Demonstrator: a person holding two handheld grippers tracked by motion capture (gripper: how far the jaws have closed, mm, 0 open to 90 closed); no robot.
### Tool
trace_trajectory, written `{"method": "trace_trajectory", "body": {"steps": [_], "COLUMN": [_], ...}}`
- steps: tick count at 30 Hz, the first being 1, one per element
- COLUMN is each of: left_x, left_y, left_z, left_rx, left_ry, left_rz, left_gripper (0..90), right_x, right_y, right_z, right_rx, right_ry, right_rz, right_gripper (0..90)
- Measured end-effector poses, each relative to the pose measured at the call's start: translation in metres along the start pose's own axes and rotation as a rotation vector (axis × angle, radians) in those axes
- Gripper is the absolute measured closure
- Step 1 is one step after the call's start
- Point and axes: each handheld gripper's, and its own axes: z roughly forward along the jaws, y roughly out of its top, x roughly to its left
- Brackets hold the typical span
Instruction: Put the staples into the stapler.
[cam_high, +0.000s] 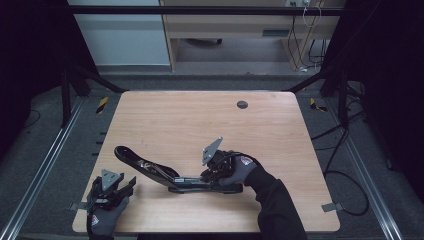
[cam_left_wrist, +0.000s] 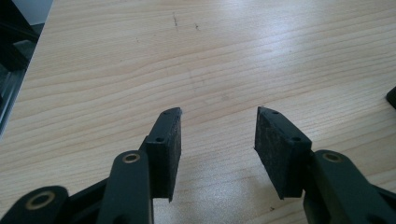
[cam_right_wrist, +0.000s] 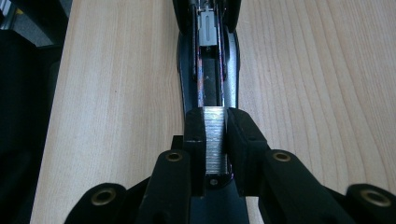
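A black stapler (cam_high: 150, 167) lies swung open on the wooden table (cam_high: 200, 120), its lid slanting up to the left and its base (cam_high: 197, 187) flat. My right gripper (cam_high: 210, 175) is at the base's right end, shut on a silvery strip of staples (cam_right_wrist: 215, 137). In the right gripper view the strip sits between the pads (cam_right_wrist: 194, 135), right above the stapler's open magazine channel (cam_right_wrist: 210, 70). My left gripper (cam_high: 129, 186) rests at the table's front left corner, open, with bare wood between its pads (cam_left_wrist: 170, 144); its gripper midpoint (cam_left_wrist: 218, 135) is over the tabletop.
A round cable hole (cam_high: 242, 104) sits at the table's far right. Dark frame rails (cam_high: 45, 155) run along both sides, and cables (cam_high: 345, 175) lie on the floor to the right. A small black edge (cam_left_wrist: 391, 97) of the stapler shows in the left gripper view.
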Motion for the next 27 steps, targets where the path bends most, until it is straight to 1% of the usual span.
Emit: {"method": "trace_trajectory", "body": {"steps": [3,7,9,11,12,14,17,18,19,20,21,23,24,26,27], "left_x": [0.0,0.0,0.0,0.0,0.0,0.0,0.0,0.0,0.0,0.0,0.0,0.0,-0.001,-0.001,-0.001], "left_y": [0.0,0.0,0.0,0.0,0.0,0.0,0.0,0.0,0.0,0.0,0.0,0.0,0.0,0.0,0.001], "left_z": [0.0,0.0,0.0,0.0,0.0,0.0,0.0,0.0,0.0,0.0,0.0,0.0,0.0,-0.001,-0.001], "left_rx": [0.0,0.0,0.0,0.0,0.0,0.0,-0.001,-0.001,-0.002,-0.002,-0.002,-0.003,-0.003,-0.005,-0.008], "left_ry": [0.0,0.0,-0.001,-0.001,0.0,-0.001,-0.002,-0.002,-0.004,-0.005,-0.005,-0.008,-0.008,-0.012,-0.012], "left_rz": [0.0,0.001,0.001,-0.001,-0.001,-0.001,-0.001,-0.002,-0.004,-0.004,-0.005,-0.007,-0.007,-0.011,-0.01], "left_gripper": [50.6,50.6,50.6,50.6,50.6,50.6,50.6,50.6,50.6,50.6,50.6,50.6,50.5,50.5,50.4], "right_x": [0.0,0.001,0.001,0.001,0.0,-0.001,0.0,0.0,0.0,0.0,0.0,0.001,0.002,0.004,0.006], "right_y": [0.0,0.001,0.001,0.001,0.001,0.0,0.0,-0.001,-0.001,-0.003,-0.004,-0.008,-0.01,-0.013,-0.015], "right_z": [0.0,-0.002,-0.003,-0.004,-0.005,-0.009,-0.014,-0.016,-0.017,-0.02,-0.022,-0.025,-0.028,-0.032,-0.036], "right_rx": [0.001,-0.02,-0.023,-0.032,-0.047,-0.076,-0.102,-0.11,-0.126,-0.15,-0.167,-0.194,-0.203,-0.222,-0.25], "right_ry": [-0.001,0.001,-0.003,-0.016,-0.025,-0.046,-0.082,-0.103,-0.108,-0.127,-0.146,-0.178,-0.205,-0.246,-0.276], "right_rz": [0.004,0.003,0.002,0.015,0.017,0.024,0.038,0.048,0.06,0.069,0.093,0.111,0.136,0.161,0.18], "right_gripper": [77.4,76.2,76.2,76.5,76.7,76.7,76.0,75.9,75.8,75.0,75.1,74.9,75.7,76.4,77.0]}}
